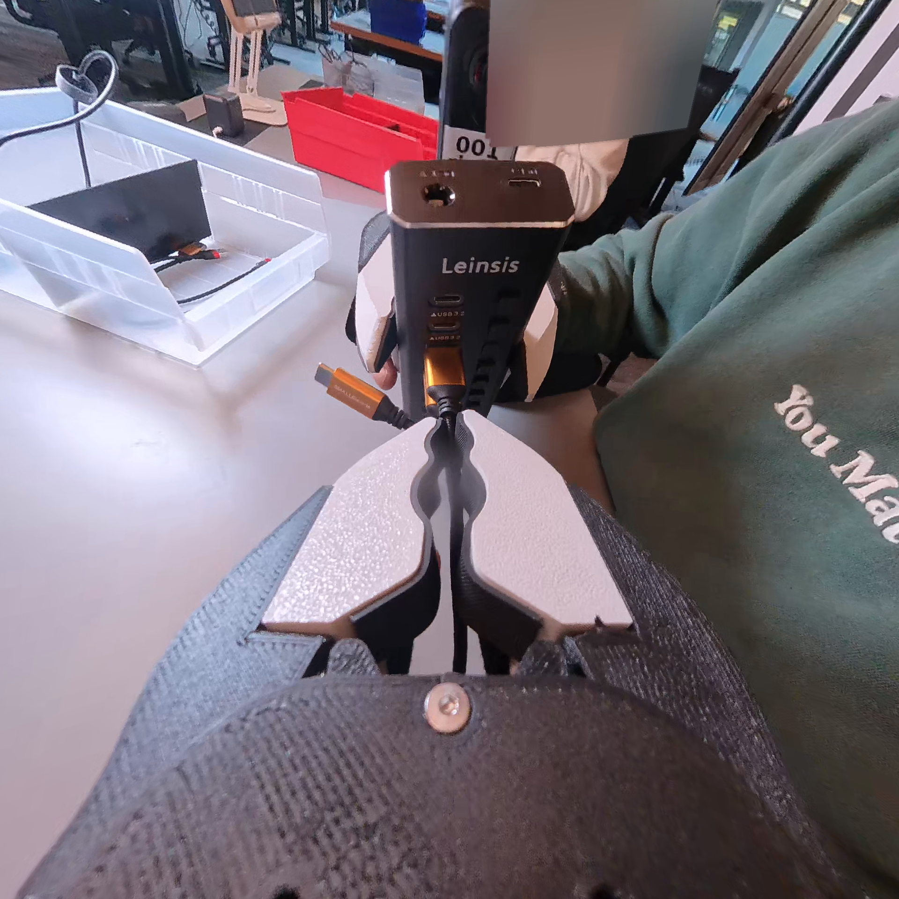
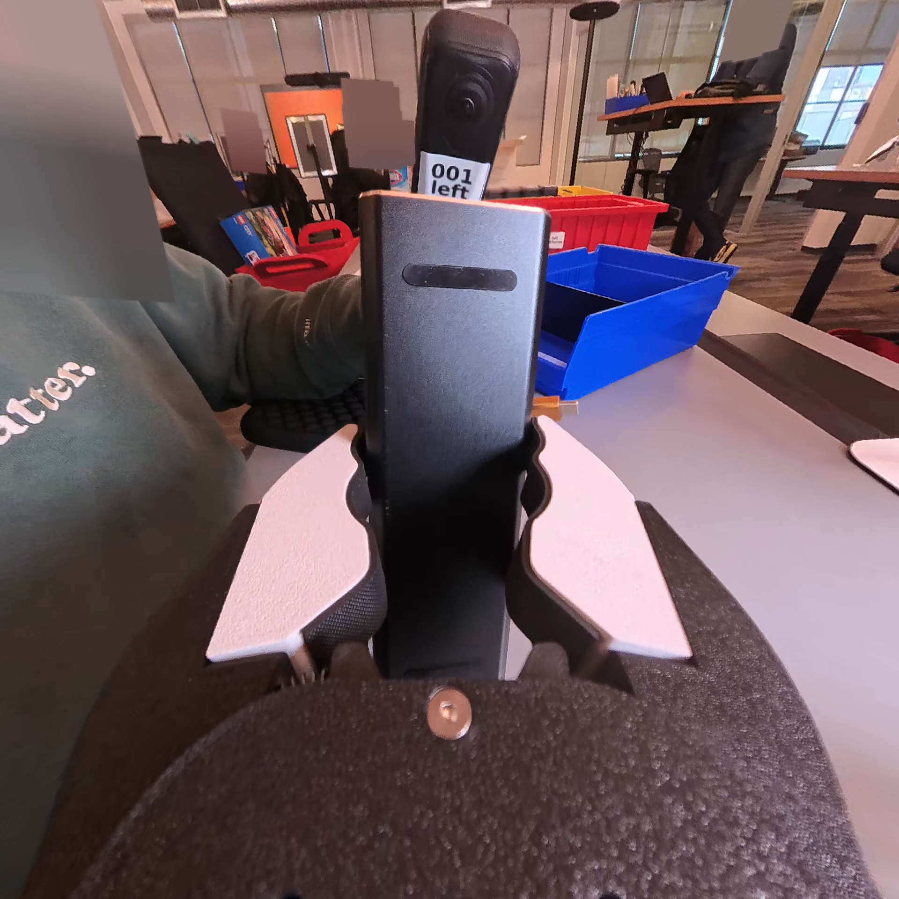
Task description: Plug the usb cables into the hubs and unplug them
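The black hub (image 1: 479, 272) (image 2: 450, 389) is viewed close-up from opposite sides, each wrist camera being faced toward the other.

A clear plastic bin (image 1: 253, 272) and a red bin (image 1: 355, 131) are seen on the grey table (image 1: 121, 486); a blue bin (image 2: 632, 311) is set near its far edge.

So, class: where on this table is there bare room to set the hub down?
Bare grey table left of the left gripper, below the clear bin. Also right of the hub, before the blue bin. Crowded around the grippers.

Windowed office (image 2: 841, 104), grey table (image 2: 729, 486)
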A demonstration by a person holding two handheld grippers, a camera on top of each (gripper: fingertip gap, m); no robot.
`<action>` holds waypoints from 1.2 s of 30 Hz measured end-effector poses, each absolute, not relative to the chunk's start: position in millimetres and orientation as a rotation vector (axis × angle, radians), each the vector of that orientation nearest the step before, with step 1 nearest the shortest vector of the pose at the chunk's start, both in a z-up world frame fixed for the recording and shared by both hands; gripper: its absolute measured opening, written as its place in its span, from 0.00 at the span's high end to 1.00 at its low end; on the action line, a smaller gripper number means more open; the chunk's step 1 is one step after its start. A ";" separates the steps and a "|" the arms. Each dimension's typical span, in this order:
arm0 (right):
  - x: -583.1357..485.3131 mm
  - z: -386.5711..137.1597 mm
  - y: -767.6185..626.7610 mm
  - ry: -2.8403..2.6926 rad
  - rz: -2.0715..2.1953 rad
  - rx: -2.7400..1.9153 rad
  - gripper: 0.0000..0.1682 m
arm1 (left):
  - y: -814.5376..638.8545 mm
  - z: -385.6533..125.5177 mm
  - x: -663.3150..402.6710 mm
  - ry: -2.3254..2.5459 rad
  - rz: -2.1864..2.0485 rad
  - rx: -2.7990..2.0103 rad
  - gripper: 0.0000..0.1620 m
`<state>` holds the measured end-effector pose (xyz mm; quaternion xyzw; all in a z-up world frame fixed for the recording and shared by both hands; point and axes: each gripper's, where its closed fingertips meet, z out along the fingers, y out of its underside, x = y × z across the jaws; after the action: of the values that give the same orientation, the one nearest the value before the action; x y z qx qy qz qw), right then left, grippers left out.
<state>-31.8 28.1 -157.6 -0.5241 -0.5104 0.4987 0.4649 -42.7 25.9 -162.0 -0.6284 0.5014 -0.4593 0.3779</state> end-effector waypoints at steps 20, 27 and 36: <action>-47.1 -169.6 23.4 -1.331 1.077 -1.286 0.62 | 28.9 -163.6 -26.7 1.290 -0.928 -1.562 0.91; -43.6 -158.1 19.5 -1.367 1.006 -1.220 0.60 | 25.1 -161.3 -17.2 1.326 -0.885 -1.518 0.91; -39.6 -149.7 22.1 -1.250 1.115 -1.224 0.62 | 27.0 -157.4 -19.7 1.244 -0.907 -1.501 0.91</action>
<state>-39.6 22.1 -149.7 -0.5079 -0.5187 0.4627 0.5088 -19.7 27.0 -157.4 -0.6141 0.5088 -0.3711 0.4757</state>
